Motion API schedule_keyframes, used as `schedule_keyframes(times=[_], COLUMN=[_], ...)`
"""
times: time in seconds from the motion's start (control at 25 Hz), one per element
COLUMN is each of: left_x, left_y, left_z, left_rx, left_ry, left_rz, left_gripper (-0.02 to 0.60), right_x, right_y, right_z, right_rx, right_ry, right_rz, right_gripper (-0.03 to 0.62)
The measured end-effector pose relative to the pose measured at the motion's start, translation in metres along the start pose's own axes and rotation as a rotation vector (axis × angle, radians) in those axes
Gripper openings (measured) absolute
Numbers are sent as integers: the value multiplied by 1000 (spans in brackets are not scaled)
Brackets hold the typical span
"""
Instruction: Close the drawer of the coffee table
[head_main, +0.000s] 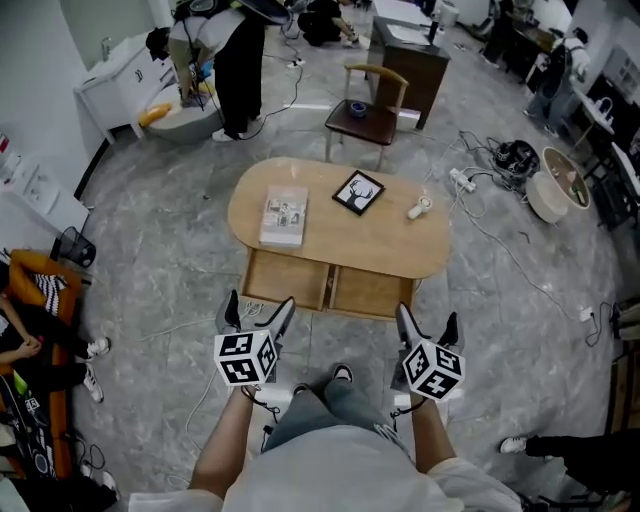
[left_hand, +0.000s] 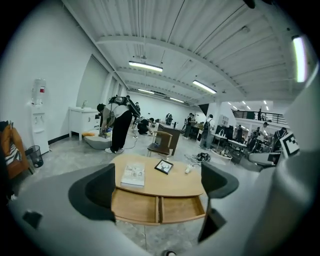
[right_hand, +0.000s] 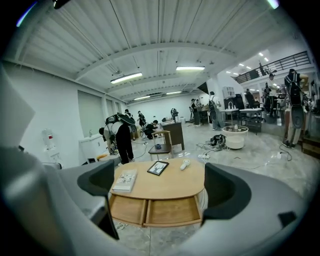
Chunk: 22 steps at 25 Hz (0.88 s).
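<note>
An oval wooden coffee table (head_main: 390, 245) stands ahead of me with its wide two-part drawer (head_main: 330, 287) pulled out toward me and nothing inside. My left gripper (head_main: 257, 312) hangs open a short way in front of the drawer's left half, touching nothing. My right gripper (head_main: 425, 325) is open too, in front of the drawer's right corner. In the left gripper view the drawer (left_hand: 158, 209) shows between the open jaws (left_hand: 159, 192). The right gripper view frames the same drawer (right_hand: 155, 211) between its open jaws (right_hand: 157, 192).
On the tabletop lie a book (head_main: 284, 216), a black picture frame (head_main: 358, 192) and a small white device (head_main: 419, 208). A wooden chair (head_main: 365, 115) stands behind the table. Cables and a power strip (head_main: 462, 181) trail on the floor at right. People stand further back.
</note>
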<state>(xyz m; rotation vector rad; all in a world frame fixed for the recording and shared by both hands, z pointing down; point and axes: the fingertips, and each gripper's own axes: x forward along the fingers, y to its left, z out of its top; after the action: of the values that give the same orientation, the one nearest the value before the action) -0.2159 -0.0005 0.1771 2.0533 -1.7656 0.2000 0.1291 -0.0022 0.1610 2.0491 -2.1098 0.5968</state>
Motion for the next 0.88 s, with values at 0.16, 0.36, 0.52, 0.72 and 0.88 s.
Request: schedule_keyframes(times=[0.16, 0.36, 0.52, 0.72, 0.88], left_x=[32, 65, 89, 112, 136], left_y=[-21, -31, -36, -29, -21], left_z=[4, 4, -8, -46, -88], left_rx=[12, 43, 50, 62, 84], left_ry=[23, 54, 98, 183, 251], left_rz=[-51, -84, -88, -74, -68], left_gripper=[531, 531, 531, 531, 531], right_x=[22, 43, 62, 87, 115], right_y=[-6, -12, -26, -41, -52], right_z=[9, 11, 3, -36, -82], right_rx=[7, 9, 12, 26, 29], right_ry=[-5, -5, 18, 80, 138], right_rz=[-21, -37, -59, -79, -82], right_gripper=[566, 566, 566, 566, 566])
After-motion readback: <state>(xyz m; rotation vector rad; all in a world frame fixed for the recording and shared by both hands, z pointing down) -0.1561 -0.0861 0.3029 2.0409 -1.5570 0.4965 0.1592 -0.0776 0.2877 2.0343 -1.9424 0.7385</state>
